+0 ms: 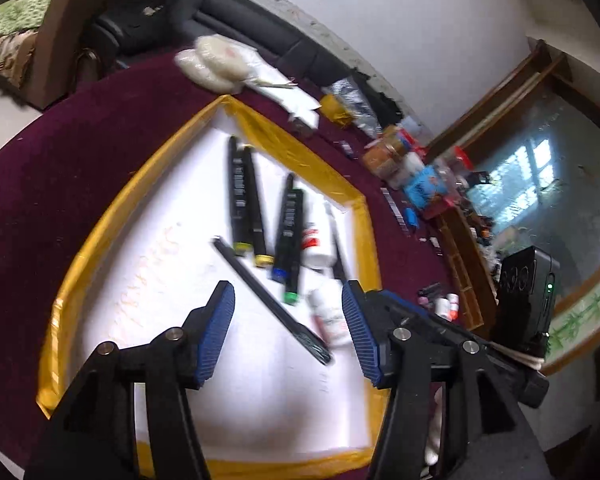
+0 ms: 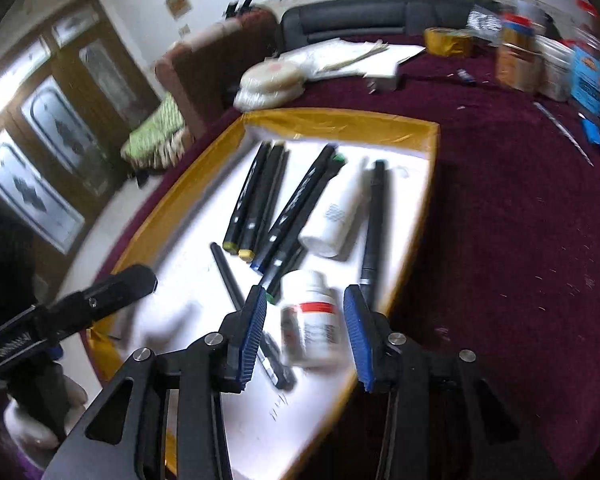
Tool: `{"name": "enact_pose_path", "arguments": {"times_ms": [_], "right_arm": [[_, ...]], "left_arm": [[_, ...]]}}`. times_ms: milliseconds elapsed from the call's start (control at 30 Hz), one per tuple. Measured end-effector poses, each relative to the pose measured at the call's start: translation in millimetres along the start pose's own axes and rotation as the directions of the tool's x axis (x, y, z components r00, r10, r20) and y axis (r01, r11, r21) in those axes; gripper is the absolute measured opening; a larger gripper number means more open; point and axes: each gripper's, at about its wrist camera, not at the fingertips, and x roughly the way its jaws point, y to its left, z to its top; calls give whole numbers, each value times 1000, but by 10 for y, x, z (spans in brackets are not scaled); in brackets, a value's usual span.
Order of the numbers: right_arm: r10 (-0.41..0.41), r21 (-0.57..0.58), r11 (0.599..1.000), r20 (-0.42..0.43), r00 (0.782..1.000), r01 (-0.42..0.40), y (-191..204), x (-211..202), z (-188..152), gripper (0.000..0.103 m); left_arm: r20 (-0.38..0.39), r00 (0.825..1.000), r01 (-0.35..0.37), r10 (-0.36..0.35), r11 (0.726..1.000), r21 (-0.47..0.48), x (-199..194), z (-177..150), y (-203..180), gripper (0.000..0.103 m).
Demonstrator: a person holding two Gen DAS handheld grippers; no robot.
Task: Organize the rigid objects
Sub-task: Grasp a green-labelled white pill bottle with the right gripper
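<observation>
A white board with a yellow taped border [image 1: 112, 216] [image 2: 172, 204] lies on a maroon table. On it lie several black markers [image 1: 244, 196] [image 2: 256, 196], a thin black stick [image 1: 268, 300] [image 2: 230, 276], a black pen [image 2: 374, 220] and two white bottles [image 1: 318, 240] [image 2: 336, 216]. My left gripper [image 1: 288, 332] is open above the board, over the stick. My right gripper [image 2: 305, 332] is open with its jaws on either side of a white pill bottle with a red label [image 2: 310, 316], not touching it. That bottle shows in the left wrist view [image 1: 328, 316] too.
The maroon table [image 2: 500, 220] carries clutter along its far edge: a yellow tape roll [image 2: 448, 42], papers [image 2: 360, 58], a plastic bag [image 2: 270, 80], jars and boxes [image 2: 540, 64]. A dark sofa [image 2: 380, 14] stands behind. The left gripper's body [image 2: 72, 312] shows beside the board.
</observation>
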Motion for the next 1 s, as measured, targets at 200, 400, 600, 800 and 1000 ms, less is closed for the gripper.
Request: {"name": "enact_pose_path", "arguments": {"times_ms": [200,400,600,800,1000], "right_arm": [[-128,128,986,165,978,107,-776,-789,-98,38],[-372,379,878,150,916,294,-2020,-1443,-472,38],[-437,462,820,128,890,337,-2550,-1647,-540,38],[-375,528,806,103,921,269,-2811,-1381,-344,38],[-288,535,822,90,953,197,-2902,-1084,-291,34]], "left_arm": [[22,992,117,-121,985,129,-161,-117,-478,67],[-84,981,190,-174,947,258,20,-360,-1029,68],[-177,970,215,-165,925,313,271,-598,-1368,68],[-199,972,192,-128,919,343,315,-693,-1545,68],[-221,971,173,-92,907,383,359,-786,-1665,68]]}}
